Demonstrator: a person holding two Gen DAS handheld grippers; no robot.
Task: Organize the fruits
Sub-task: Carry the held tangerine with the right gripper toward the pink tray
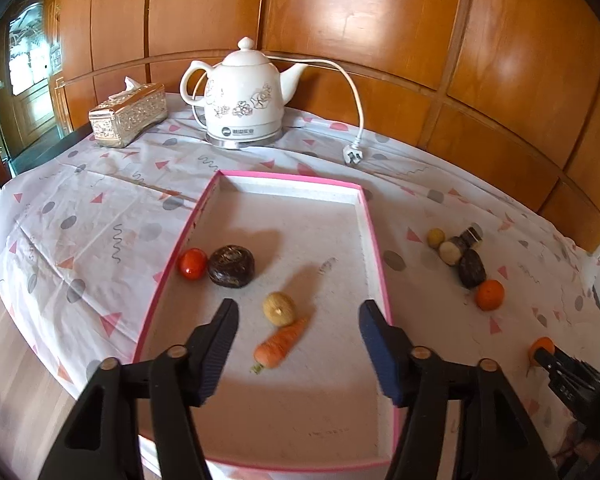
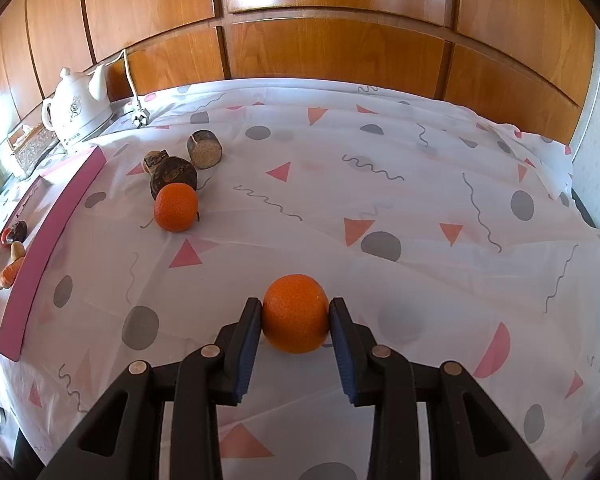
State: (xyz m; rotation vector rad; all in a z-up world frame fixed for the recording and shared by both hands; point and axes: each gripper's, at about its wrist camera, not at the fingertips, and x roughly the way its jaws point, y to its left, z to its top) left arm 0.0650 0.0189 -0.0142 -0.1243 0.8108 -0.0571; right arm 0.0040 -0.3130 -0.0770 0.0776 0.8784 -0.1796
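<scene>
A pink-rimmed white tray (image 1: 374, 232) lies on the patterned tablecloth. In it are a small carrot (image 1: 279, 347), a tan round fruit (image 1: 279, 309), a dark brown round fruit (image 1: 231, 266) and a red tomato (image 1: 192, 263). My left gripper (image 1: 299, 326) hangs open above the tray, its fingers wide on either side of the carrot and clear of it. My right gripper (image 2: 296, 316) is shut on an orange (image 2: 296, 314) resting on the cloth. A second orange (image 2: 176, 207) lies to the left beside dark brown pieces (image 2: 174, 176).
A white floral kettle (image 1: 242, 98) with a loose cord and plug (image 1: 353, 156) stands at the back beside a silver tissue box (image 1: 128, 120). Wooden wall panels close off the far side. The table edge drops off to the left of the tray.
</scene>
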